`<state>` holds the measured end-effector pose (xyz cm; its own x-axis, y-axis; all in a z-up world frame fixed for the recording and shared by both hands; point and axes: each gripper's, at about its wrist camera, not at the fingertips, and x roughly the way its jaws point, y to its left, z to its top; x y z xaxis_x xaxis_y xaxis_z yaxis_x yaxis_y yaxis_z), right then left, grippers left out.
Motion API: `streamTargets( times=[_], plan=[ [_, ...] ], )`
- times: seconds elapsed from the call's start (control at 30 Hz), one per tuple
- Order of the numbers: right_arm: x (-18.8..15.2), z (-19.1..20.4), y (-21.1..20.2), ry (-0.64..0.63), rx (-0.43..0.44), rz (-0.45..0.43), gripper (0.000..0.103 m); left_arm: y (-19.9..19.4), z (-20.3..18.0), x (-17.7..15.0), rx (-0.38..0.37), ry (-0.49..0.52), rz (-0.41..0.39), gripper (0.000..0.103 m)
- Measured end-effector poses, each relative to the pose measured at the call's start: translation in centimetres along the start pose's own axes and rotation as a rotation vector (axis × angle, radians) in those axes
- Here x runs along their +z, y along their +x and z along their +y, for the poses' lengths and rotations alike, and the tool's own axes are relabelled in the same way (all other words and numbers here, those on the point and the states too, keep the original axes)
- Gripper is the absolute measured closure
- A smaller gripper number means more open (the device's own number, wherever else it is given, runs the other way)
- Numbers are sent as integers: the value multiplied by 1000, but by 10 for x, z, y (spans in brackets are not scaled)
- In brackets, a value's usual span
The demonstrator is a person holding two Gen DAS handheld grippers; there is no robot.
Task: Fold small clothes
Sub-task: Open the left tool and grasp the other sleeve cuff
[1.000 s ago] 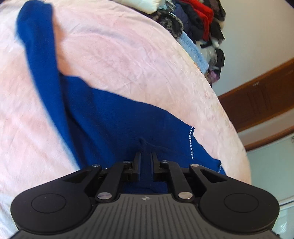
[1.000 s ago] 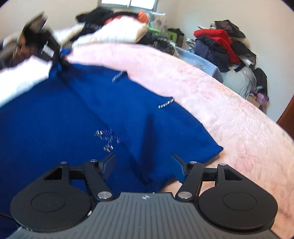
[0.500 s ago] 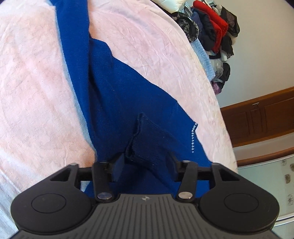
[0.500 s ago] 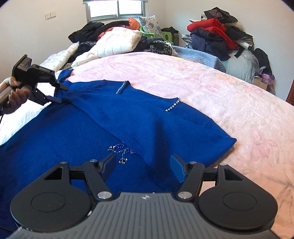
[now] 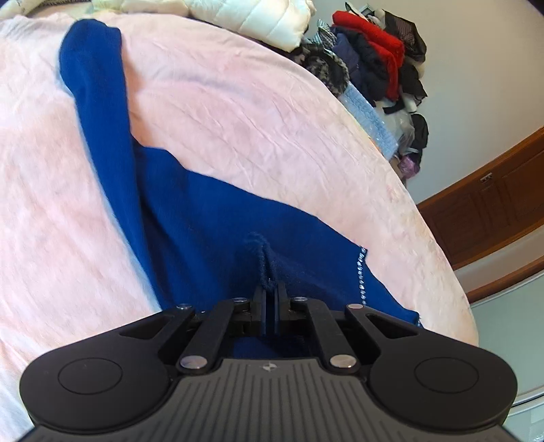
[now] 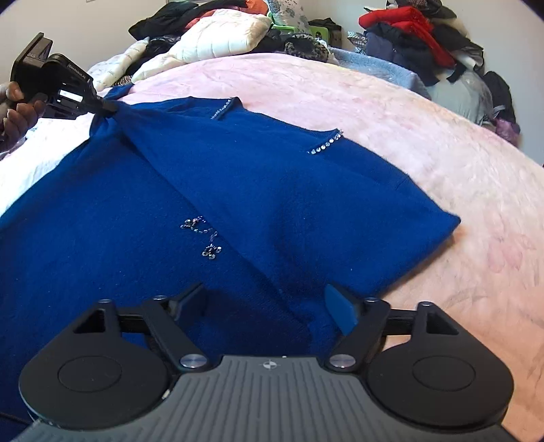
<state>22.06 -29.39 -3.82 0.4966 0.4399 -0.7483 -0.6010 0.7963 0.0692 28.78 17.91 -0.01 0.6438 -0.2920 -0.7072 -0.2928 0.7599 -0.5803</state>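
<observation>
A royal-blue sweater (image 6: 238,176) with rhinestone trim (image 6: 326,144) lies spread on a pink blanket (image 6: 425,142). One side is folded over its front. My left gripper (image 5: 270,289) is shut on a pinched ridge of the blue knit. The right wrist view shows it at the far left (image 6: 108,107), gripping a corner of the sweater, with a hand (image 6: 17,108) holding it. A long blue sleeve (image 5: 98,102) runs away up the blanket. My right gripper (image 6: 263,295) hovers low over the folded edge near the hem. Its jaws are opening, with fabric below them but not pressed.
Pillows (image 6: 217,37) and heaps of clothes (image 6: 408,30) crowd the far side of the bed. A light blue cloth (image 5: 367,115) lies at the bed's far edge. Beyond the bed's right edge stands a wooden cabinet (image 5: 493,204).
The left gripper opened around a fold of the sweater half a second ago and has now shut on it. The right gripper sank closer to the sweater and its jaws spread wider.
</observation>
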Motion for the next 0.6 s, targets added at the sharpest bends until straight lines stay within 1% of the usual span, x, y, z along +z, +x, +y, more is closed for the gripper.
streamTargets(
  times=[0.07,0.1,0.13,0.2,0.23,0.27,0.3,0.33,0.37,0.4,0.47,0.53,0.57,0.6],
  plan=[
    [0,4,3,-16,5,4,8,13,6,-2,9,1,66,99],
    [0,6,5,-19,8,8,6,20,9,-5,38,-5,93,99],
    [0,8,6,-23,9,11,3,28,13,-7,45,-11,116,99],
    [0,11,7,-35,4,14,1,33,23,-8,-20,-21,120,97],
    [0,12,5,-31,2,11,2,32,30,-7,-47,-71,127,97],
    [0,10,3,-16,-2,4,5,27,35,-7,-78,-113,127,93],
    [1,9,-1,6,-8,-10,8,21,38,-7,-107,-119,121,81],
    [2,7,-6,33,-11,-33,14,11,39,-7,-119,-96,103,71],
    [3,5,-12,64,-10,-66,14,0,40,-7,-118,-73,62,54],
    [4,1,-20,102,-2,-111,14,-12,43,-7,-115,-60,4,42],
    [8,-6,-34,178,35,-191,14,-35,54,0,-96,-81,-127,36],
    [14,-12,-39,265,108,-239,14,-50,76,13,-55,-200,-262,35],
    [17,-15,-39,307,153,-246,14,-54,88,19,-42,-273,-318,32],
    [20,-17,-37,351,203,-249,14,-55,100,27,-35,-336,-356,31]
  ],
)
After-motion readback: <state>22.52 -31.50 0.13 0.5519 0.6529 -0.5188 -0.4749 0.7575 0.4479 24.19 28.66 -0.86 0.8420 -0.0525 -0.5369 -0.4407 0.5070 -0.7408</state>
